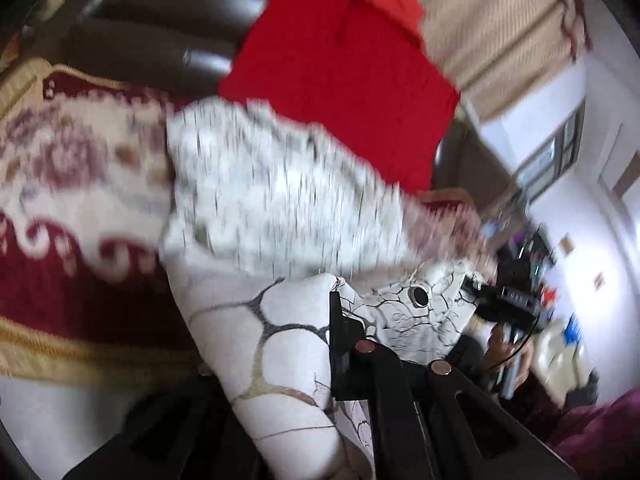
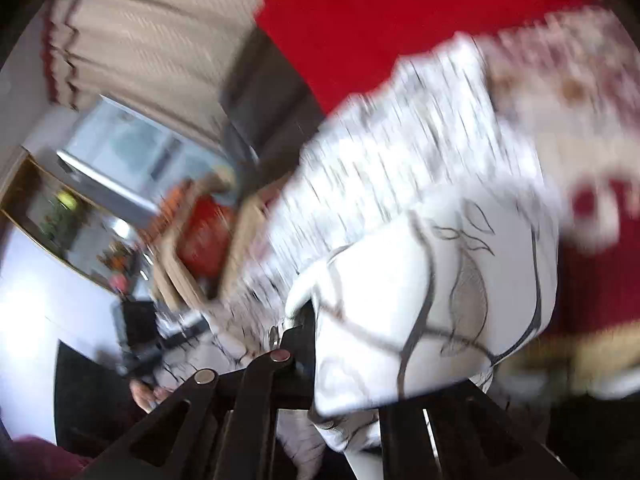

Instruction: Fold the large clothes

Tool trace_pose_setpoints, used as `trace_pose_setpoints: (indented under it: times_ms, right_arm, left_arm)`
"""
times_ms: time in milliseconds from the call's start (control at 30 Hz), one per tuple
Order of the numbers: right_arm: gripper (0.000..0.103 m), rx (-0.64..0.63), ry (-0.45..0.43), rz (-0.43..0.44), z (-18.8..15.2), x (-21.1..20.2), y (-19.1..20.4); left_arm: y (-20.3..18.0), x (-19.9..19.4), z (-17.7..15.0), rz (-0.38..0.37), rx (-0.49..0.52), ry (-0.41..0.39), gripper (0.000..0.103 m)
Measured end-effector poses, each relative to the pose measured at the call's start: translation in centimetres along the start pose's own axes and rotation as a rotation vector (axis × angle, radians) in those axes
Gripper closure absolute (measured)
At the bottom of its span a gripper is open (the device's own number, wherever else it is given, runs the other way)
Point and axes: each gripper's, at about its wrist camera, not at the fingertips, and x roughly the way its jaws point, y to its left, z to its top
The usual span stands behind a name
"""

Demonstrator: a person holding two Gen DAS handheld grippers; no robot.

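**Lifting the white garment by one edge with both tongs**

I am holding the white garment [image 1: 280,332] with both tongs, and I judge the step in hand is to raise one edge and carry it over for a fold. The left tongs [image 1: 340,320] are pressed together on a thick fold of the cloth with the dark crack pattern. The right tongs [image 2: 308,328] are also pinching the same garment at another part of its edge; in the left wrist view I am seeing the right tongs [image 1: 480,292] with the cloth stretched between the two.

The garment is hanging from my tongs, and the rest of it is lying on the red and cream patterned cover [image 1: 60,200], in front of the bright red cloth [image 1: 340,68] and the dark sofa back [image 1: 160,32]. The far part of the garment is blurred, so I cannot tell how flat it is lying.

To do this well, I think I should be keeping both tongs at an equal height above the patterned cover, so the edge is staying straight and tight. I should be moving slowly, because a thick fold may slip out. The lifted edge should meet the opposite edge on the cover before I am letting go.
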Motion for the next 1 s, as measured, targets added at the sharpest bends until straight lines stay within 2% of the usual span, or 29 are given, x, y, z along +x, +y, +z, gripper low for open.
trace_pose_setpoints:
  times_ms: [67, 100, 200, 267, 367, 433, 500, 533, 567, 600, 633, 667, 767, 900, 933, 1000]
  right_arm:
    - [0.094, 0.02, -0.09, 0.038, 3.3, -0.8, 0.3]
    - [0.094, 0.033, -0.134, 0.044, 4.3, 0.1, 0.5]
    - [0.094, 0.091, -0.31, 0.031, 9.8, -1.5, -0.9]
    - [0.094, 0.164, -0.407, 0.04, 14.6, -2.5, -3.5]
    - [0.094, 0.195, -0.434, -0.022, 20.1, -0.6, -5.7]
    - [0.09, 0.204, -0.384, -0.066, 20.6, 1.9, -6.2]
    - [0.088, 0.167, -0.273, -0.178, 20.3, 3.7, -6.1]
    - [0.082, 0.142, -0.228, -0.222, 20.0, 4.4, -6.0]
    - [0.067, 0.117, -0.161, -0.276, 19.3, 5.1, -6.1]
    - [0.058, 0.116, -0.118, -0.292, 18.8, 5.8, -6.0]
    - [0.038, 0.126, -0.087, -0.283, 18.1, 5.6, -6.4]
    - [0.03, 0.151, -0.084, -0.25, 17.1, 4.9, -6.7]
    - [0.02, 0.161, -0.103, -0.19, 15.6, 3.0, -5.4]
    - [0.018, 0.079, -0.024, -0.183, 14.6, 4.5, -2.0]
    - [0.017, 0.046, 0.004, -0.221, 14.4, 5.7, -1.6]
    - [0.018, -0.022, 0.113, -0.357, 13.3, 8.6, -0.8]
  left_arm:
    - [1.0, -0.5, 3.2, -0.003, -0.024, -0.053, 0.101]
    - [1.9, -0.4, 5.1, 0.006, -0.045, -0.073, 0.101]
    - [4.8, 2.2, 10.3, -0.006, -0.152, -0.08, 0.101]
    - [6.9, 5.9, 13.6, -0.008, -0.18, -0.033, 0.101]
    - [10.7, 11.6, 16.0, 0.072, -0.26, 0.048, 0.101]
    - [13.1, 14.6, 15.7, 0.084, -0.33, 0.091, 0.097]
    - [14.4, 15.9, 14.4, 0.083, -0.374, 0.109, 0.085]
    - [14.8, 16.1, 13.8, 0.078, -0.386, 0.111, 0.073]
    - [15.0, 16.1, 13.1, 0.066, -0.392, 0.106, 0.064]
    - [15.0, 16.0, 12.8, 0.058, -0.389, 0.099, 0.061]
    - [14.8, 15.8, 12.5, 0.054, -0.382, 0.092, 0.054]
    - [14.6, 15.4, 12.4, 0.054, -0.372, 0.084, 0.045]
    - [13.2, 14.0, 12.1, 0.071, -0.332, 0.069, 0.028]
    - [11.6, 12.7, 11.9, 0.084, -0.272, 0.091, 0.026]
    - [11.1, 12.5, 11.7, 0.092, -0.251, 0.093, 0.026]
    - [10.0, 12.5, 11.3, 0.127, -0.193, 0.105, 0.031]
